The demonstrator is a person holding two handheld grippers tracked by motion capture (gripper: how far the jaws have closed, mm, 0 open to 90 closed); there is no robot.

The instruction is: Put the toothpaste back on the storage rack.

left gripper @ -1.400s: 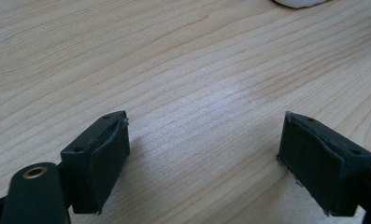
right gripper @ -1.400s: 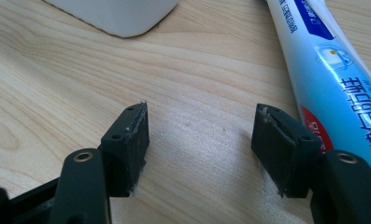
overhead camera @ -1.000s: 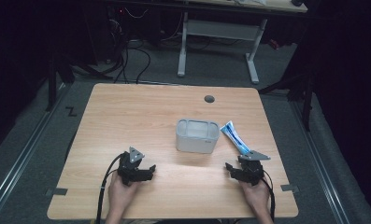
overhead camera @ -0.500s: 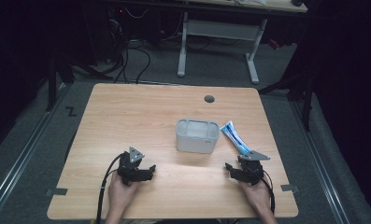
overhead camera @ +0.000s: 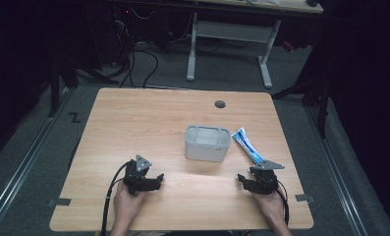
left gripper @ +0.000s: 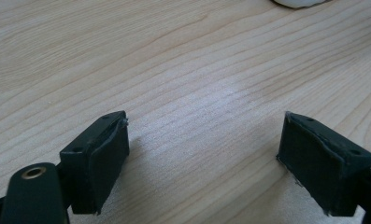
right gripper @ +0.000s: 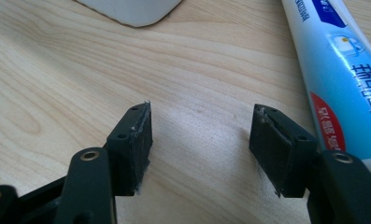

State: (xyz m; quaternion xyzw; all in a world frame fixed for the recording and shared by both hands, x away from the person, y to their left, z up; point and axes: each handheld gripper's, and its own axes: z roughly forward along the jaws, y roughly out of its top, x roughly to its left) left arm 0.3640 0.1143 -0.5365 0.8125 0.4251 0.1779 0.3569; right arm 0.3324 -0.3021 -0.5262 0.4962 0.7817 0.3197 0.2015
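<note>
A pale grey rectangular container point(overhead camera: 208, 142) stands at the middle of the wooden table point(overhead camera: 133, 123). To its right lies a blue-and-white toothpaste tube point(overhead camera: 246, 146). My left gripper point(overhead camera: 154, 181) rests near the front edge, left of the container, open with only bare wood between its pads point(left gripper: 204, 126). My right gripper point(overhead camera: 242, 180) rests at the front right, open over bare wood point(right gripper: 202, 112). Its jaws have just been closing a little with nothing between them. The tube point(right gripper: 332, 60) lies just beyond its right jaw, and a corner of the container point(right gripper: 131, 9) is farther ahead.
A round cable hole point(overhead camera: 220, 104) sits near the table's far edge. Behind the table stand another desk's white legs point(overhead camera: 229, 29) and floor cables point(overhead camera: 138, 59). The container's edge point(left gripper: 300, 2) shows far ahead of the left gripper.
</note>
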